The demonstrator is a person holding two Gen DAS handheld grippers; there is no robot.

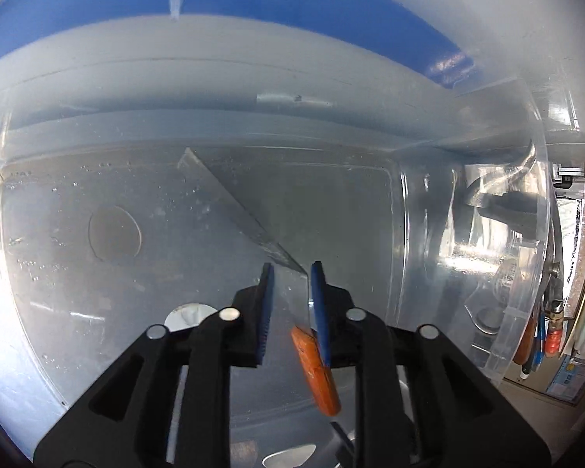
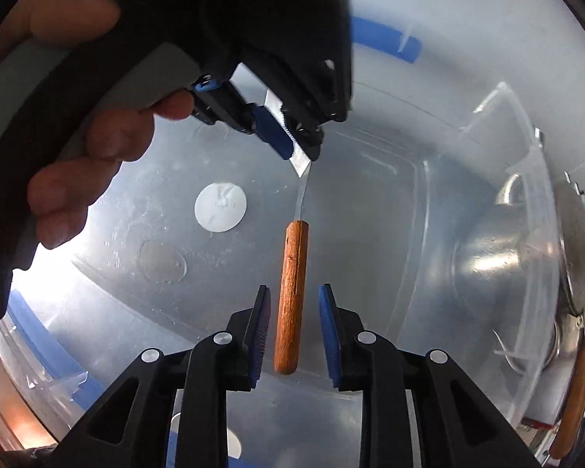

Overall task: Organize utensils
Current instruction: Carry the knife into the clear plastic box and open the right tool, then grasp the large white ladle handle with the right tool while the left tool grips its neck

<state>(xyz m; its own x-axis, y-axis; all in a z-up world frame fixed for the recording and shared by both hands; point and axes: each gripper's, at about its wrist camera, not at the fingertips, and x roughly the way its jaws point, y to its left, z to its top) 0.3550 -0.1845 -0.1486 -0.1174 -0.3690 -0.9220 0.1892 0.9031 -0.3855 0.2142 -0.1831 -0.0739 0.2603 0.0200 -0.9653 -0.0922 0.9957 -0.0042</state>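
Observation:
A knife with a wooden handle (image 2: 290,296) and a steel blade (image 1: 238,202) hangs inside a clear plastic bin (image 1: 97,273). My left gripper (image 1: 292,273) is shut on the blade near the handle (image 1: 316,370); it also shows in the right wrist view (image 2: 292,136), held by a hand. My right gripper (image 2: 294,296) is open, with its fingers on either side of the wooden handle and not touching it.
The bin's right wall (image 2: 526,234) separates a neighbouring container with a steel ladle bowl (image 2: 495,257) and another wooden-handled utensil (image 2: 573,401). A white sticker (image 2: 220,206) sits on the bin floor. Blue-edged lids lie beyond.

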